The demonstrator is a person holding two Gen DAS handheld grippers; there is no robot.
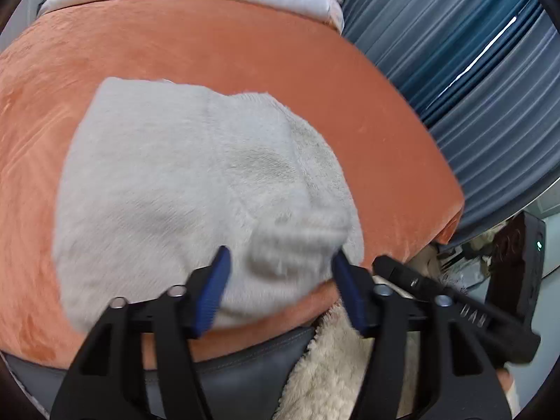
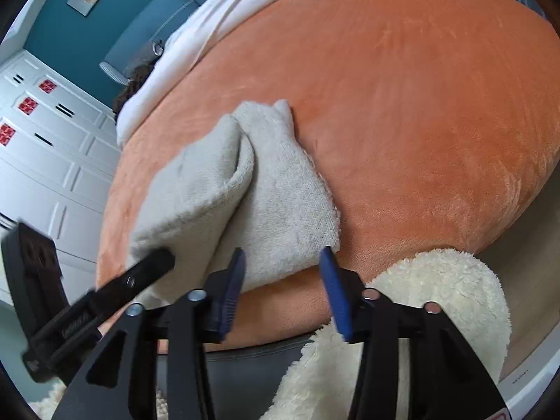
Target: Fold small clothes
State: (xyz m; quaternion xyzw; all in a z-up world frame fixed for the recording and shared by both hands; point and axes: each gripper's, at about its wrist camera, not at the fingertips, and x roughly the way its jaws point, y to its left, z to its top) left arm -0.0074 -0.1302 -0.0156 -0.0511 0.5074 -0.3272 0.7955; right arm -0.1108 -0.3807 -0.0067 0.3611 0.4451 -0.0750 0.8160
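Grey sock pair (image 1: 196, 189) lying half-folded on the orange blanket (image 1: 245, 45), near its front edge. Both tongs, left (image 1: 280, 262) and right (image 2: 283, 262), released, straddling the sock's near end. Risk: closing shallow, catching one layer only, fold springing apart.

The orange blanket (image 2: 437, 122) lies open to the right of the grey sock (image 2: 280, 192). A cream fleece (image 2: 437, 297) crowds the near edge, and the white duvet (image 2: 196, 45) borders the far side.

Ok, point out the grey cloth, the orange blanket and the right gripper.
grey cloth (image 2: 280, 196): right wrist view, middle of its flat lower layer.
orange blanket (image 2: 420, 122): right wrist view, bare plush surface.
right gripper (image 2: 283, 262): right wrist view, midway between blue fingertips.
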